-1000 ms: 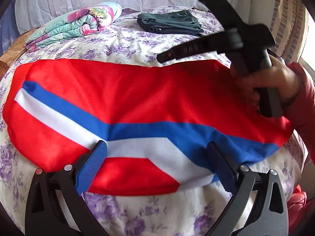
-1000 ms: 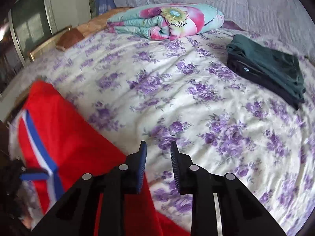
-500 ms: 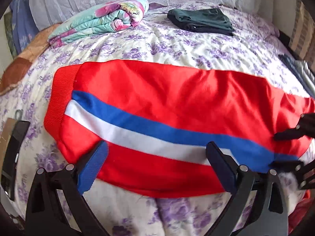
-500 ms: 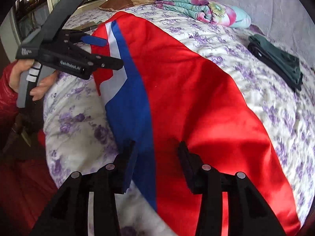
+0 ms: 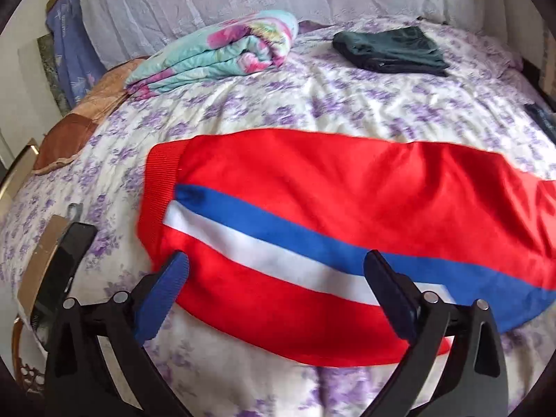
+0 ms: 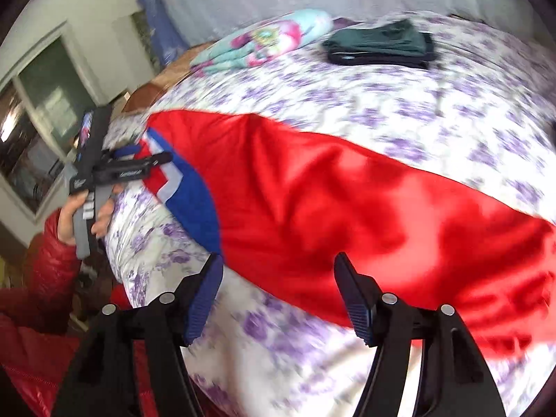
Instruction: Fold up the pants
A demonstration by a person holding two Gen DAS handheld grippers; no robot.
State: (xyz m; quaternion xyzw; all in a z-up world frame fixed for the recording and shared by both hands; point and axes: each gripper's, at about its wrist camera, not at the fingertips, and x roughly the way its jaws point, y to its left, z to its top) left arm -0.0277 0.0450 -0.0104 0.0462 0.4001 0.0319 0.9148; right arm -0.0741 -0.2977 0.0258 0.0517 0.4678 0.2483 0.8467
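The red pants [image 5: 330, 187] with a blue and white side stripe lie flat across the near part of the bed, ribbed cuff at the left. My left gripper [image 5: 276, 278] is open and empty, its jaws astride the pants' near edge by the cuff end. In the right wrist view the pants [image 6: 347, 201] stretch from left to right. My right gripper [image 6: 278, 285] is open and empty just above the pants' near edge. The left gripper [image 6: 146, 160] also shows there at the far left, open, held by a hand in a red sleeve.
The bed has a purple-flowered sheet [image 5: 312, 104]. A folded floral quilt [image 5: 215, 55] and folded dark green clothes [image 5: 389, 50] lie at the back. A phone on cardboard [image 5: 59, 264] lies at the bed's left edge. A window [image 6: 34, 139] is at the left.
My left gripper has shifted left toward the cuff end. My right gripper has opened wider and swung round to face the pants' near edge; it no longer shows in the left wrist view.
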